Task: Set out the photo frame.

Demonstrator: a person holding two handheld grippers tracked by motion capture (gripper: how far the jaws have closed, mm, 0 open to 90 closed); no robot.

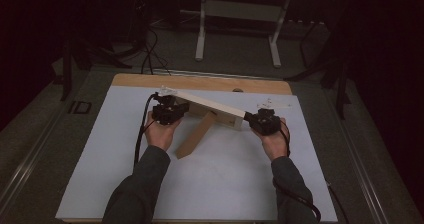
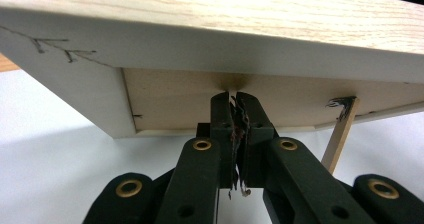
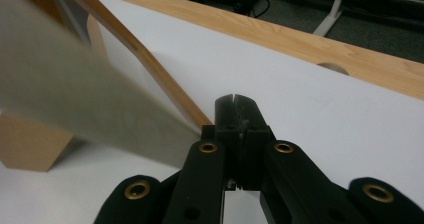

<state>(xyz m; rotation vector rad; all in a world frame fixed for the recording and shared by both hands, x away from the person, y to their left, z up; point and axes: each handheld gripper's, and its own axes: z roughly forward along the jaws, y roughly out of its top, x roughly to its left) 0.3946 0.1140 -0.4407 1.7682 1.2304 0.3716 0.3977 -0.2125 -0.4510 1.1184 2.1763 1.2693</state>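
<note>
A long pale board point(image 1: 210, 104) lies tilted across the white sheet, propped on a slanted wooden piece point(image 1: 195, 136). My left gripper point(image 1: 170, 111) is at the board's left end. In the left gripper view its jaws point(image 2: 233, 96) are shut, with only frayed black pad material between them, and the tips touch a brown panel point(image 2: 175, 99) under the oak-grain board point(image 2: 250, 14). My right gripper point(image 1: 262, 120) is at the board's right end. In the right gripper view it point(image 3: 235, 100) is shut with nothing in it, just right of the blurred board point(image 3: 75, 99).
A white sheet point(image 1: 225, 174) covers most of the wooden table point(image 1: 200, 81), which has a hole point(image 3: 332, 68) near its far edge. A thin wooden strip point(image 2: 340, 134) leans under the board. A wooden block point(image 3: 30, 144) stands on the sheet. A white metal stand point(image 1: 240, 14) is on the floor beyond.
</note>
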